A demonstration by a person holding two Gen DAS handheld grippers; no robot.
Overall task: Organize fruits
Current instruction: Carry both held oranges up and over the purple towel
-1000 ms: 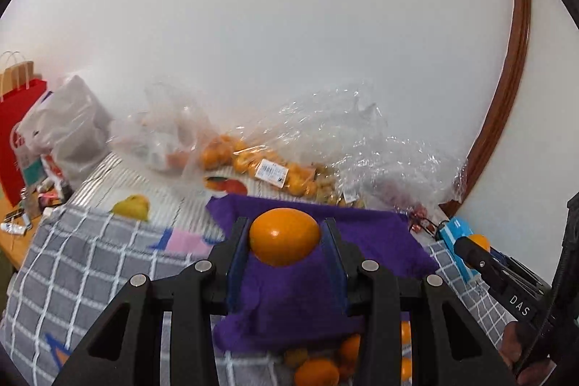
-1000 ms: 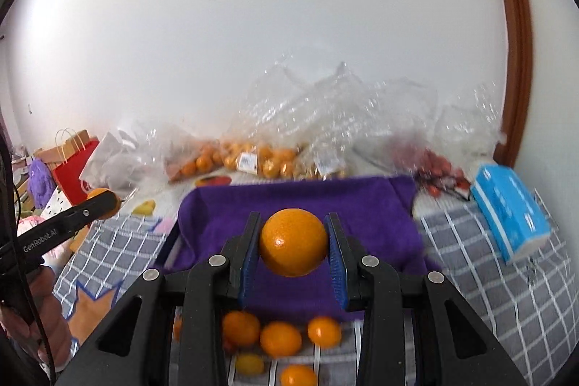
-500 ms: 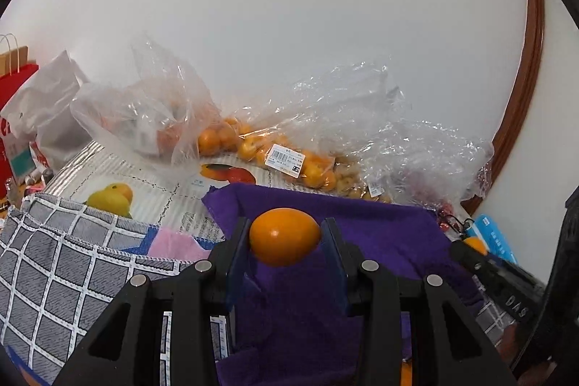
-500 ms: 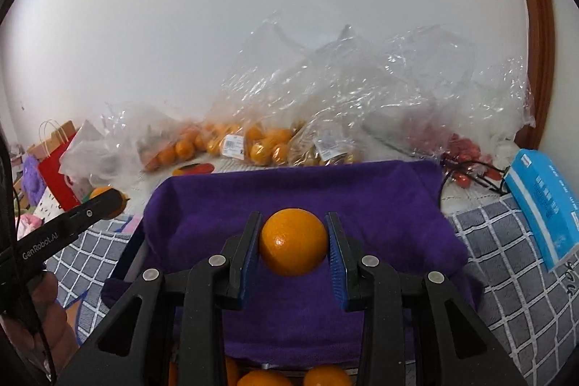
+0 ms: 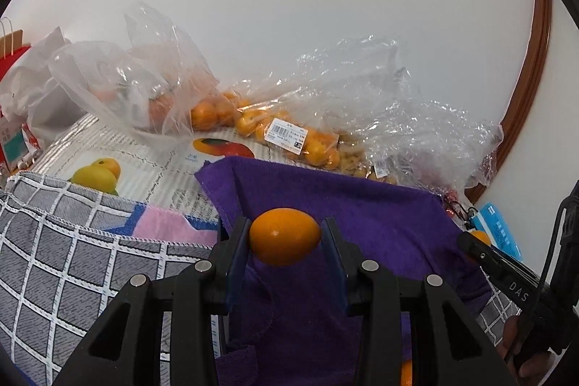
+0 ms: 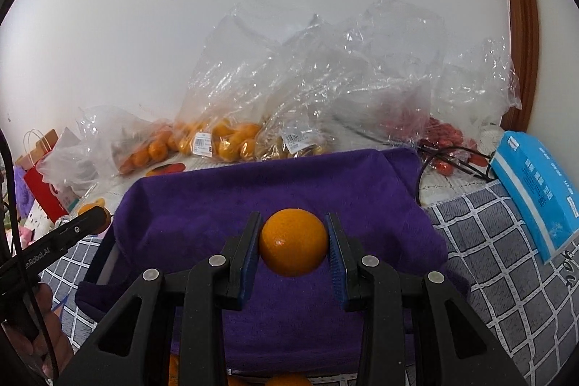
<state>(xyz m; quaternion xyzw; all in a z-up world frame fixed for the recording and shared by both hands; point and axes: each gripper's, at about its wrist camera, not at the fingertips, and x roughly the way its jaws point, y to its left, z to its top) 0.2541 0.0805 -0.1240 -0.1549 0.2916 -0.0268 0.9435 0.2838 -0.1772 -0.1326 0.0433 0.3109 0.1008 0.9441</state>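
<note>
Holding two fruits over the purple towel (image 6: 224, 205), one per hand — entries follow.

Item one: an orange (image 5: 285, 236) in my left gripper (image 5: 285, 241). Oval, with its long axis lying crosswise from finger to finger, so its ends meet the blue pads. Skin smooth and glossy, with a small highlight. The fingers pinch it at both ends, and it hangs clear above the cloth.

Item two: a second orange (image 6: 294, 242) in my right gripper (image 6: 294, 246). Nearly round, so I can name no long axis; skin finely pitted, faintly shiny. The ribbed blue pads press on its left and right sides — fingers closed on it, fruit above the middle of the towel.

Towel: thick terry, deep purple, draped over a dark-framed tray or crate whose edge (image 6: 103, 255) shows at the left in the right wrist view.

Beneath it: a grey quilted cloth (image 5: 54, 263) with a white grid, on the surface.

Behind, against the white wall: crinkled clear plastic bags (image 6: 318, 75), some holding small oranges (image 6: 231, 140) with price labels, one holding small red fruit (image 6: 445, 136).

Right of the towel: a blue tissue pack (image 6: 535, 187), soft-sided and rectangular.
</note>
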